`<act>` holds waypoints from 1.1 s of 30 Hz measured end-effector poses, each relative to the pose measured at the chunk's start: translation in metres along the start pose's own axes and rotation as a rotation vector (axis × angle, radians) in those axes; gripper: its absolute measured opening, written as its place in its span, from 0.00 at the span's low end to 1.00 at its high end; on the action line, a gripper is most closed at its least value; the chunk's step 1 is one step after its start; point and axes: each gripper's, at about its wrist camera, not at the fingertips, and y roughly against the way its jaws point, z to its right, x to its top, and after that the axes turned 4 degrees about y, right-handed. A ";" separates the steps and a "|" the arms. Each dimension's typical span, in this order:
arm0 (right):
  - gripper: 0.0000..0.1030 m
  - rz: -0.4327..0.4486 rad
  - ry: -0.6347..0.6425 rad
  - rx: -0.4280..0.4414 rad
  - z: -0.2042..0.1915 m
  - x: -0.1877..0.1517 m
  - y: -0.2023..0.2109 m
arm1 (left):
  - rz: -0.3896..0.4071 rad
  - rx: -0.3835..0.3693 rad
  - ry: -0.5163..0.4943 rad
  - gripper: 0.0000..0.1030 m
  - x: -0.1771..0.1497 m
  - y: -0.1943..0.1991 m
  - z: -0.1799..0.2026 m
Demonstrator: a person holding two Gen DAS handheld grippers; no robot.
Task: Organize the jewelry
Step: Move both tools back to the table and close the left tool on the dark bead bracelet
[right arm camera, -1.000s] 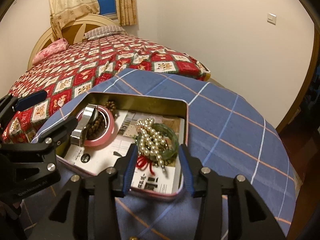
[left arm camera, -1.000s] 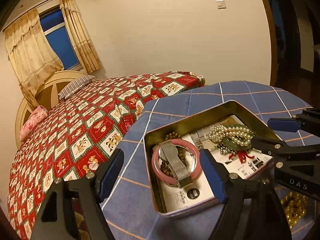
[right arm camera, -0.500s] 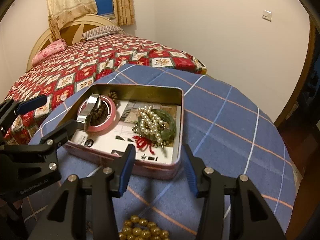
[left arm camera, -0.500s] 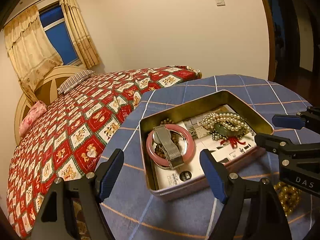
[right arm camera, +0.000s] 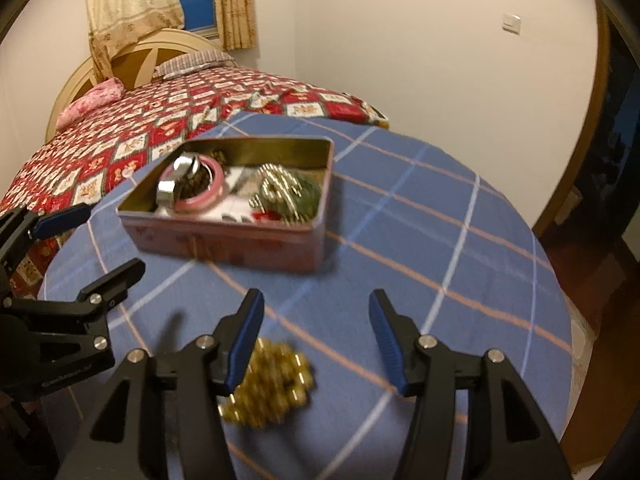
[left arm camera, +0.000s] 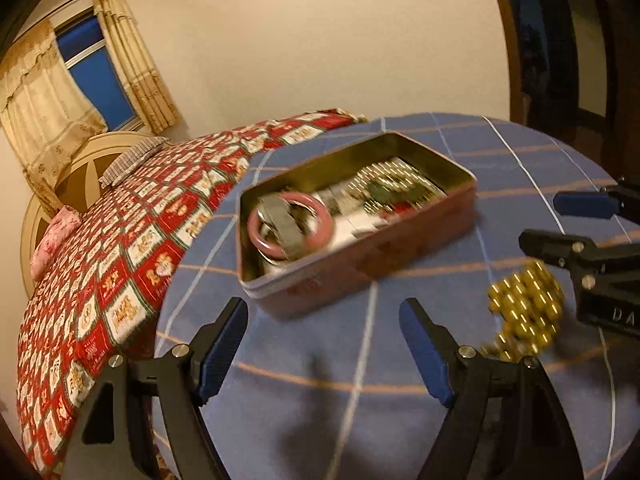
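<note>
An open tin box point(left arm camera: 360, 264) point(right arm camera: 224, 240) stands on the round blue checked table point(left arm camera: 360, 380) point(right arm camera: 440, 248). Inside lie a pink bangle point(left arm camera: 316, 236) point(right arm camera: 216, 188) with a silver watch point(left arm camera: 286, 226) point(right arm camera: 176, 184) across it, and a pearl string on a green bangle point(left arm camera: 384, 190) point(right arm camera: 288, 196). A heap of gold beads point(left arm camera: 524, 308) point(right arm camera: 272, 384) lies on the cloth in front of the box. My left gripper point(left arm camera: 324, 340) is open and empty, short of the box. My right gripper point(right arm camera: 316, 336) has its jaws opening, empty, with the gold beads low between the fingers.
A bed point(left arm camera: 120, 240) point(right arm camera: 140, 136) with a red patterned cover lies beyond the table's far left edge. A wall and a dark doorway point(left arm camera: 580, 40) stand behind. Bare cloth spreads right of the box.
Both grippers pulled back from the box toward the table's near side. The box now lies farther off, and the gold beads have come into view. The right jaws widened.
</note>
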 end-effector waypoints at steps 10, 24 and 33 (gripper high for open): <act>0.61 0.009 -0.056 -0.016 0.010 -0.019 0.017 | -0.028 -0.040 -0.051 0.76 -0.019 0.007 0.028; 0.63 0.006 -0.086 -0.005 0.012 -0.026 0.014 | -0.094 -0.200 -0.106 0.17 -0.023 -0.003 0.042; 0.63 0.005 -0.077 0.006 0.008 -0.026 0.014 | -0.083 -0.155 -0.030 0.07 -0.019 -0.005 0.015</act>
